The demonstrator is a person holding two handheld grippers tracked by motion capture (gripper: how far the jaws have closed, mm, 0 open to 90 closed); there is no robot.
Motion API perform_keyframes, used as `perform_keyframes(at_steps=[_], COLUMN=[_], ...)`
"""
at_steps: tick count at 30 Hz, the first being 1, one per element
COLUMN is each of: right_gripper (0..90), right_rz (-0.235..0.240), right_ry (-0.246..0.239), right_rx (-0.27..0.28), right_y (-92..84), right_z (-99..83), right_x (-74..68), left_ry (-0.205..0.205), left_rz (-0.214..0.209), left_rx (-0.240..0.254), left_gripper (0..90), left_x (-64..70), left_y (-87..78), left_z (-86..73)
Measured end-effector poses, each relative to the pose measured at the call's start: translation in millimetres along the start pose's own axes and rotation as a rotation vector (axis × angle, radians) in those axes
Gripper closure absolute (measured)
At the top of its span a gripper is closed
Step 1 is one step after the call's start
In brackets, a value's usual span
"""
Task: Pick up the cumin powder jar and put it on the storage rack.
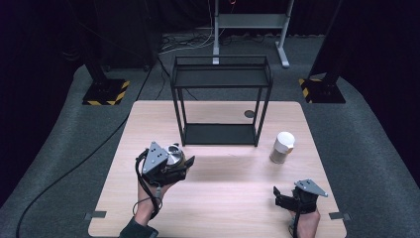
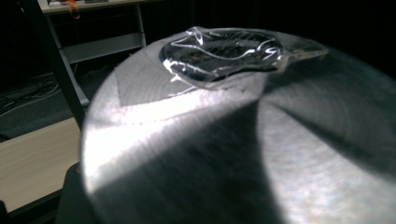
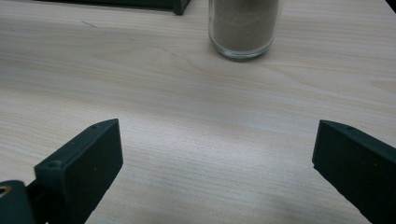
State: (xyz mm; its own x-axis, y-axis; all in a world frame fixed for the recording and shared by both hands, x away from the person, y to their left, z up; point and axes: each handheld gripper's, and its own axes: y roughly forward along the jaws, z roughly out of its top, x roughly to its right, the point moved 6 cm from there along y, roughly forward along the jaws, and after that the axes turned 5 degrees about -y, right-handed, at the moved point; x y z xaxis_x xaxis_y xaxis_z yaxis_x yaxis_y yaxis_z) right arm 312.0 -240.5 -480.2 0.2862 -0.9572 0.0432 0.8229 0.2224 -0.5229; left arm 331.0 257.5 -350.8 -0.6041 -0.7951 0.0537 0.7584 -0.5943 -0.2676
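With the black rack (image 1: pixel 220 101) as our landmark, we hold the left gripper (image 1: pixel 185 163) just before its lower left corner, clamped on a metal tin (image 1: pixel 174 154) with a clear tab (image 2: pixel 224 51) on its lid; we cannot see what it contains. Right of the rack's front stands a white-capped glass jar (image 1: pixel 282 147) filled with sand-coloured powder. Our right gripper (image 1: pixel 278 194) rests well in front of that jar, jaws wide apart and empty.
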Motion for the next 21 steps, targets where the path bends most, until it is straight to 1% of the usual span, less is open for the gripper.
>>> perform_keyframes(at_steps=[9, 21], right_gripper=[0.5, 0.6], right_rz=[0.001, 0.001], right_ry=[0.002, 0.003], right_rx=[-0.004, -0.005], right_y=[0.5, 0.6], right_z=[0.5, 0.6], right_x=[0.1, 0.4], left_ry=[0.009, 0.009], left_rz=[-0.016, -0.031], left_rx=[0.004, -0.003], left_gripper=[31.4, 31.4], left_x=[-4.3, -10.7], left_y=[5.3, 10.8], left_z=[12.3, 23.4])
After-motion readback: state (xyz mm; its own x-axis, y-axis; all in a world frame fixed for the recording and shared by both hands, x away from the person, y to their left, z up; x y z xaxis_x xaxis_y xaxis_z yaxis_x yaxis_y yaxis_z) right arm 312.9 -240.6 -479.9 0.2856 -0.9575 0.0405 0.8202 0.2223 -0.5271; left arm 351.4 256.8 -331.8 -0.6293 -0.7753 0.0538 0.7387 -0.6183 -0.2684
